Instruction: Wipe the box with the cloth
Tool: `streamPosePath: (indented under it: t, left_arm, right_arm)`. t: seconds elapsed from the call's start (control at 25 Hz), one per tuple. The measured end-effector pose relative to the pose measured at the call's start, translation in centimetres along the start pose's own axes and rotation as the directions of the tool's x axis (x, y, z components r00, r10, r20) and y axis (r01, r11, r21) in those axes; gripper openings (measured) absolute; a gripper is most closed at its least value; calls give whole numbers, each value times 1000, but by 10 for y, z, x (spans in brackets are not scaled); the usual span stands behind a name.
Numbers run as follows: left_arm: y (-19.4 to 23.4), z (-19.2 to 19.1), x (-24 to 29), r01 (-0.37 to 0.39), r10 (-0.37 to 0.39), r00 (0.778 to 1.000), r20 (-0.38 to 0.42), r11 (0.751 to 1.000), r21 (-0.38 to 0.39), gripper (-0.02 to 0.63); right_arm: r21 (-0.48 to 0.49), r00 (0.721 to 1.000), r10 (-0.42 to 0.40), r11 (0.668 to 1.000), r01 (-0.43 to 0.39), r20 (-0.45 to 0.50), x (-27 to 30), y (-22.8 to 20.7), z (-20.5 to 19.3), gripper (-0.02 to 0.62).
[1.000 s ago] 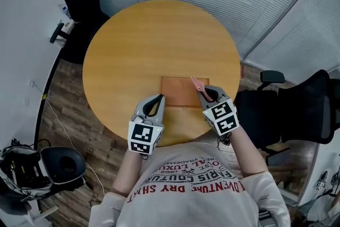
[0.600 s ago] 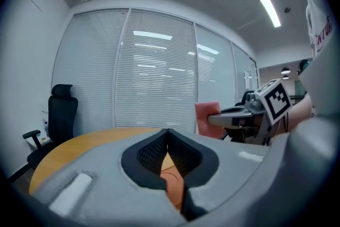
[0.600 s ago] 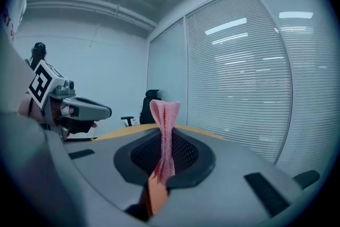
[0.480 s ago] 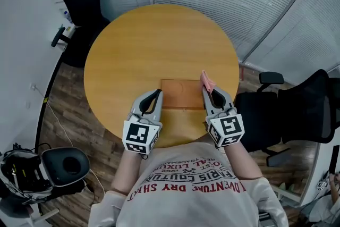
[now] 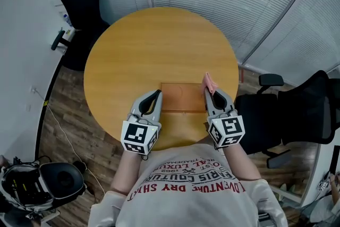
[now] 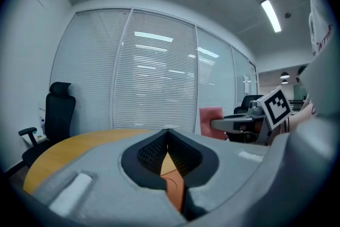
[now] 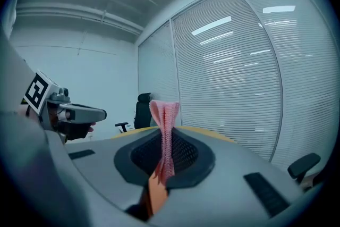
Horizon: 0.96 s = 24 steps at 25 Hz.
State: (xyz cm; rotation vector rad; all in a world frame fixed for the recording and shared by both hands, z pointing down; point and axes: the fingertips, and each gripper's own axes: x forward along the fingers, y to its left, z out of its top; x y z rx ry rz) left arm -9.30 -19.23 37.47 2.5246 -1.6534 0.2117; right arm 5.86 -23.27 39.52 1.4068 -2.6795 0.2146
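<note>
Compared with a second ago, the right gripper point(image 5: 209, 90) now sits farther to the person's right: it is off the middle of the box point(image 5: 182, 97) and at its right-hand short edge, and the cloth point(image 5: 209, 81) has gone with it. The left gripper point(image 5: 155, 94) is almost where it was, just beside the box's left short edge.

The right gripper is clenched on the pink cloth, which sticks out of its jaws as a narrow pleated strip. The left gripper's jaws are pressed together with nothing between them; its own view shows only the box top through the gap behind the tips. Whether it touches the box I cannot tell.

The box lies flat on the round table point(image 5: 143, 45), near the edge closest to the person. Its long axis runs from the person's left to right, and its broad top faces up. The cloth points forward and away from the person, roughly across that axis.

This looks like the turn at the end of a wiping stroke. To do it well, I judge the right gripper should tip down so that the cloth's free end, not the jaws, meets the top. Passes should then overlap along the long axis, with the left gripper bracing the far end so that the light box does not slide
</note>
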Motion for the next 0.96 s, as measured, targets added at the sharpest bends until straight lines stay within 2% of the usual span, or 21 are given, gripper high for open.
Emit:
streamPosePath:
  t: [0.96]
  left_arm:
    - [16, -17, 1, -17, 16, 999, -33, 1000, -14, 9]
  right_arm:
    - [-18, 999, 16, 1000, -17, -49, 10, 11, -8, 26]
